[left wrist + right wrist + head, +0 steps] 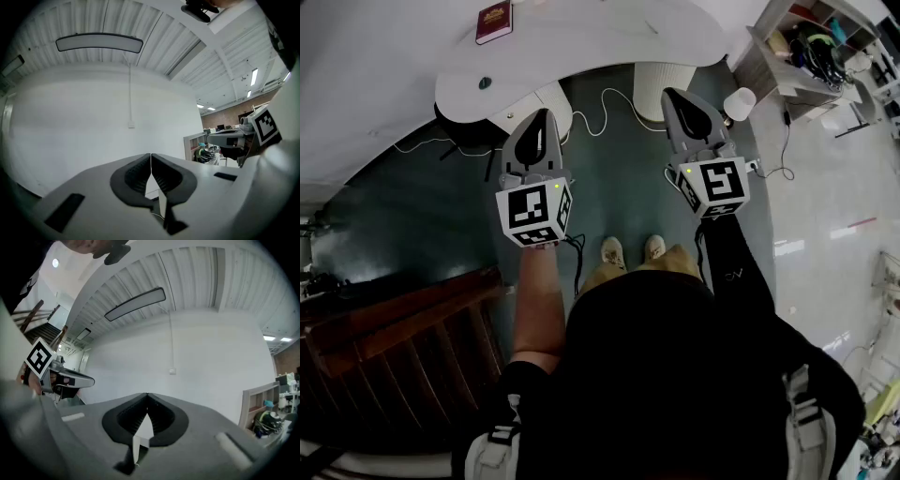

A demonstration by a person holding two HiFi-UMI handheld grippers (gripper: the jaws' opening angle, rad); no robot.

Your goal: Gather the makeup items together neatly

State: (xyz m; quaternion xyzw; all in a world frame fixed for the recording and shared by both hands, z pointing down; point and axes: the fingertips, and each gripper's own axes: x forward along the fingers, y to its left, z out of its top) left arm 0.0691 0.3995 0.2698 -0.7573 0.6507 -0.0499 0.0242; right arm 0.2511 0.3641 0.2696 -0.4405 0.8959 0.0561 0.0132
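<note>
Pointing level just short of the white table [384,66], the left gripper [546,114] and the right gripper [671,95] are held with jaws pressed together on nothing, seemingly in readiness, since only 1 dark red flat item [494,21], perhaps makeup, is seen on that table.

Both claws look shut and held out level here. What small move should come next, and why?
Probably a step forward to bring both claws over the white table. The left claw and right claw are shut, empty, and hang over the dark floor short of the table's edge. A dark red flat item lies on the table, well beyond them.
</note>
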